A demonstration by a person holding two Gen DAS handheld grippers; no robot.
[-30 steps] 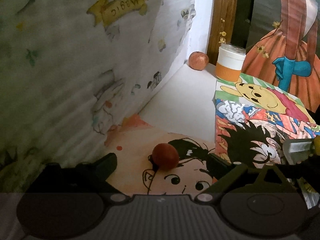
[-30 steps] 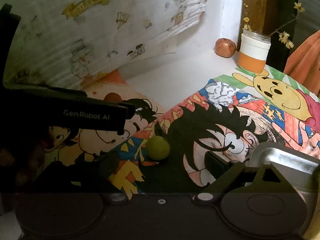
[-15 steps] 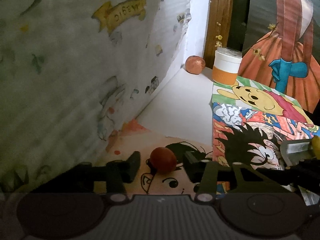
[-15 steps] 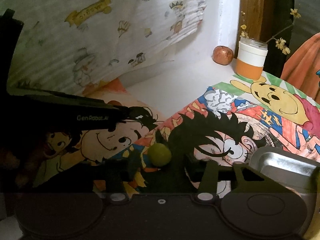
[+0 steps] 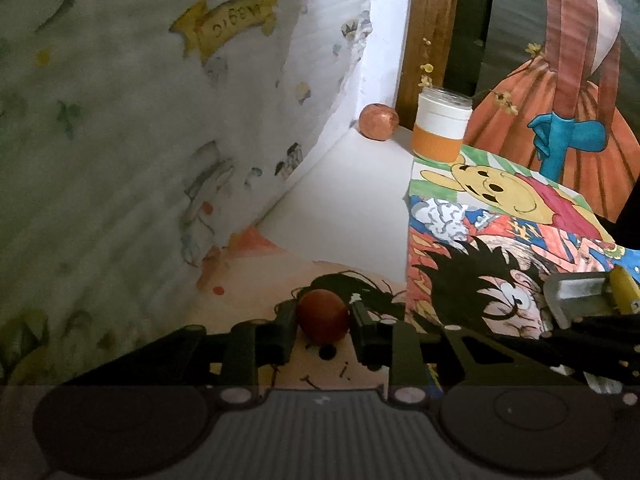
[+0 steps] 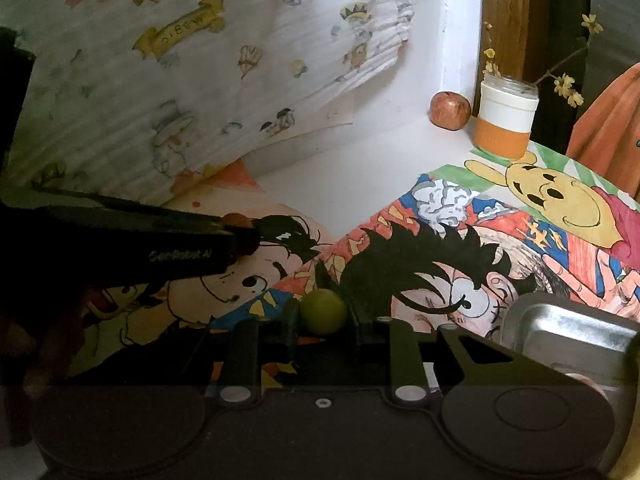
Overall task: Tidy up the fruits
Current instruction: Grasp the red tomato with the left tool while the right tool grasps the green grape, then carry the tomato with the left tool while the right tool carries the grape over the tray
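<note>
A small dark-red round fruit (image 5: 322,317) rests on the cartoon drawing, and my left gripper (image 5: 323,312) is closing on it, its pads pressing both sides. In the right wrist view that left gripper (image 6: 240,236) reaches in from the left with the red fruit (image 6: 236,219) at its tip. A small green round fruit (image 6: 323,312) sits on the colourful drawing. My right gripper (image 6: 323,322) is closing on it too, with both pads against it. A metal tray (image 6: 568,328) stands just right of the right gripper.
A reddish apple (image 6: 450,111) lies in the far corner beside a white-and-orange jar (image 6: 506,120) holding a flowering twig. Printed paper leans against the wall on the left. Something yellow (image 5: 622,288) sits by the tray (image 5: 580,292). Bare white surface (image 5: 352,208) lies between the drawings.
Both grippers' jaws have closed from wide open onto their fruits, the left on the red one, the right on the green one. Neither hand has shifted.
</note>
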